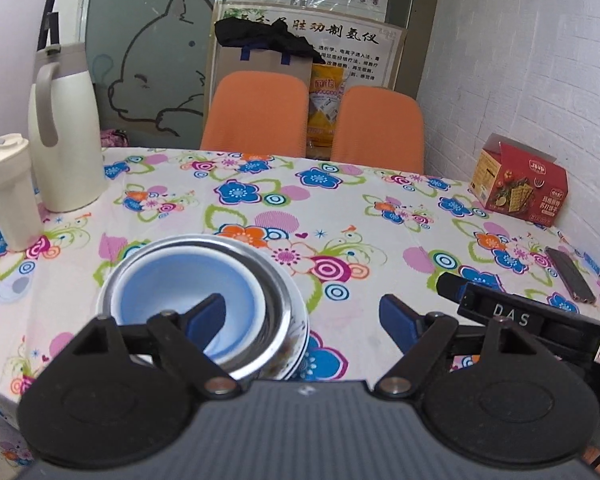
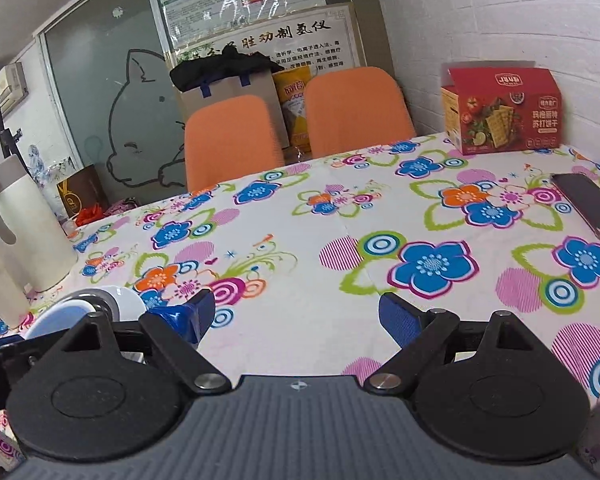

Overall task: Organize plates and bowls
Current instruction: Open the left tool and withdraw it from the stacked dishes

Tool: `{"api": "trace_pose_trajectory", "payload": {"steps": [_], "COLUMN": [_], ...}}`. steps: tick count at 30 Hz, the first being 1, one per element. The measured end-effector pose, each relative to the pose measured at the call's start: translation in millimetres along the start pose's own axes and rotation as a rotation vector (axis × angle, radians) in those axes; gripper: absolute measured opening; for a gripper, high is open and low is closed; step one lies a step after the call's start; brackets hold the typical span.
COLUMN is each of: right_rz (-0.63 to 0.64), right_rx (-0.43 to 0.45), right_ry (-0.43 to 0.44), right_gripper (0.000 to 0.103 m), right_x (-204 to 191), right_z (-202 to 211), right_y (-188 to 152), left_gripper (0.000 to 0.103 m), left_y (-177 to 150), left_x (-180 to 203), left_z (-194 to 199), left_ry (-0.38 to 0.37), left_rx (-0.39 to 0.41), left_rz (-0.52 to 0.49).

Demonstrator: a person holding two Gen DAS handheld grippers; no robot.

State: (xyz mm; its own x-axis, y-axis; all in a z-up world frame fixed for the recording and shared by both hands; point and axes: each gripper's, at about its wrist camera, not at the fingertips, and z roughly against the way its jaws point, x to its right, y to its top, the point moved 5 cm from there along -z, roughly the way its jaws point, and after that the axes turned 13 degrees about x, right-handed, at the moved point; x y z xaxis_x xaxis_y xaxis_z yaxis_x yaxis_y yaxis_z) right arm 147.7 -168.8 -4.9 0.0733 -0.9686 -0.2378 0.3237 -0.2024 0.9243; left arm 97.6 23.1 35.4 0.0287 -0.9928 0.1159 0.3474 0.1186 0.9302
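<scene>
Bowls sit nested on your worktop [image 1: 380,216]: blue bowl [image 1: 188,280] inside the steel bowl [image 1: 276,300]. Your left tool [image 1: 302,312] gapes wide above that steel bowl, empty; your right tool [image 2: 296,312], equally spread, hangs empty beside it.

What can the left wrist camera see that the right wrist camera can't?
Only the left wrist view shows the inside of the blue bowl nested in the metal bowl, with the open left hand-held gripper over it.

Only the right wrist view shows a brown gift bag behind the table.

Both show the white jug, the red cracker box, the phone, two orange chairs and the flowery tablecloth. The right hand-held gripper is open and empty.
</scene>
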Motion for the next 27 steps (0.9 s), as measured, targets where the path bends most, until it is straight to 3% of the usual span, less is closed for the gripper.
{"api": "trace_pose_trajectory", "payload": {"steps": [9, 14, 27], "right_rz": [0.063, 0.101, 0.159], "right_rx": [-0.010, -0.024, -0.063], "right_ry": [-0.001, 0.027, 0.035], "right_gripper": [0.076, 0.076, 0.076], "right_x": [6, -2, -18], "right_z": [30, 41, 43], "right_y": [-28, -39, -51], "left_gripper": [0.082, 0.082, 0.082], "left_y": [-61, -86, -85], "left_x": [23, 22, 5], "left_z": [26, 32, 43], "left_ry": [-0.051, -0.034, 0.033], "left_rx": [-0.073, -0.106, -0.079], "left_rz": [-0.089, -0.120, -0.124]}}
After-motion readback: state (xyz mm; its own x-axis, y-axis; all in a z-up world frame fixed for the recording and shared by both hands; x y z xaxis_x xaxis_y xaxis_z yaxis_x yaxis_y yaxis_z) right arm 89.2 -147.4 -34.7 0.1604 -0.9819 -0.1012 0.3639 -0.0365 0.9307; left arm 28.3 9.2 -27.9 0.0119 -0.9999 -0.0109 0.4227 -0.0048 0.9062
